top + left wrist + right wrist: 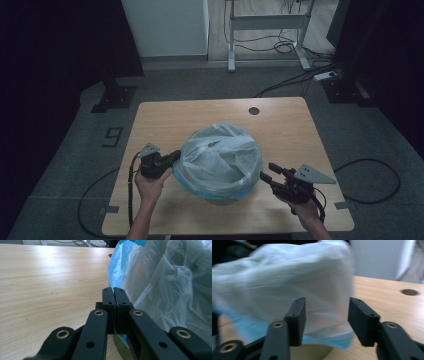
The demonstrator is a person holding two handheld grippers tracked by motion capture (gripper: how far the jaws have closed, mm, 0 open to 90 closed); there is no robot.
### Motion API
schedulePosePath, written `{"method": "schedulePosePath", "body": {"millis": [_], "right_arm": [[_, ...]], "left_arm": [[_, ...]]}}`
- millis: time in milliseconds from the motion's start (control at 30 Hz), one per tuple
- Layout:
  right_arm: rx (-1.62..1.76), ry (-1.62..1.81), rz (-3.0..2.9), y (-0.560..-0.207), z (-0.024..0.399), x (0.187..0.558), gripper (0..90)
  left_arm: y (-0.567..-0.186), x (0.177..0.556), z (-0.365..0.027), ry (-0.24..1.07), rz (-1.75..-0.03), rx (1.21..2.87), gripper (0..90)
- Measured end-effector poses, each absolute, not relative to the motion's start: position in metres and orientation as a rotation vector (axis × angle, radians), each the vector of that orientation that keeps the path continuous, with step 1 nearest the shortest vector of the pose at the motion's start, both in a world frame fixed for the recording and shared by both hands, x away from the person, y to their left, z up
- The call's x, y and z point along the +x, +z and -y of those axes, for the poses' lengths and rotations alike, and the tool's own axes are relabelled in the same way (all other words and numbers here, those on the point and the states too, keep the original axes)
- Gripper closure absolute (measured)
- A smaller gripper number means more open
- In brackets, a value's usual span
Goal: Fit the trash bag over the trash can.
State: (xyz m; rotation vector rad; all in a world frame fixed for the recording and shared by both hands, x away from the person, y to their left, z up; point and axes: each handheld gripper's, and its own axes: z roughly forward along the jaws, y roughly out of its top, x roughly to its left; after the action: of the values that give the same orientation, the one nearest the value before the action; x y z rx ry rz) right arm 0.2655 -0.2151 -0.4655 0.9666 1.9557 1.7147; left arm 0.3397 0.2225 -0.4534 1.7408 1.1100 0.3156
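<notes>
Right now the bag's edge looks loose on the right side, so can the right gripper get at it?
Probably yes: the right gripper is open just beside the bag, with nothing between them.

Dim room: grey carpet floor (65,165), white cabinet (165,27), desk frame (267,22), floor cables (300,75).

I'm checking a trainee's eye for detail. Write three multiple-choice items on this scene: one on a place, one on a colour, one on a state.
1. Where does the bin with the plastic bag stand?
A. on the floor
B. on the wooden table, between the grippers
C. on a chair

2. What colour is the bag's rolled edge?
A. blue
B. red
C. black

3. How do the right gripper jaws stand?
A. clamped on the bag
B. shut on nothing
C. apart

Key: 1 B, the high view shows it mid-table; 2 A, a blue band rings the rim; 3 C, the right gripper view shows a gap.
</notes>
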Motion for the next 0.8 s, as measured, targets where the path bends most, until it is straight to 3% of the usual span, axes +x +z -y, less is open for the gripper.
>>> {"method": "schedulePosePath", "body": {"millis": [200,433,533,800], "right_arm": [[0.893,1.750,-2.025,-0.469,0.190,0.240,36.5],[0.912,1.711,-1.973,-0.462,0.171,0.237,33.1],[0.903,1.711,-1.974,-0.459,0.169,0.238,41.8],[0.863,1.689,-1.969,-0.459,0.168,0.238,77.9]], "left_arm": [[-0.453,0.337,-0.223,0.316,-1.108,1.739,88.1],[-0.452,0.336,-0.224,0.318,-1.102,1.737,88.1],[-0.453,0.336,-0.223,0.316,-1.094,1.736,88.1],[-0.455,0.337,-0.217,0.311,-1.076,1.748,87.9]]}}
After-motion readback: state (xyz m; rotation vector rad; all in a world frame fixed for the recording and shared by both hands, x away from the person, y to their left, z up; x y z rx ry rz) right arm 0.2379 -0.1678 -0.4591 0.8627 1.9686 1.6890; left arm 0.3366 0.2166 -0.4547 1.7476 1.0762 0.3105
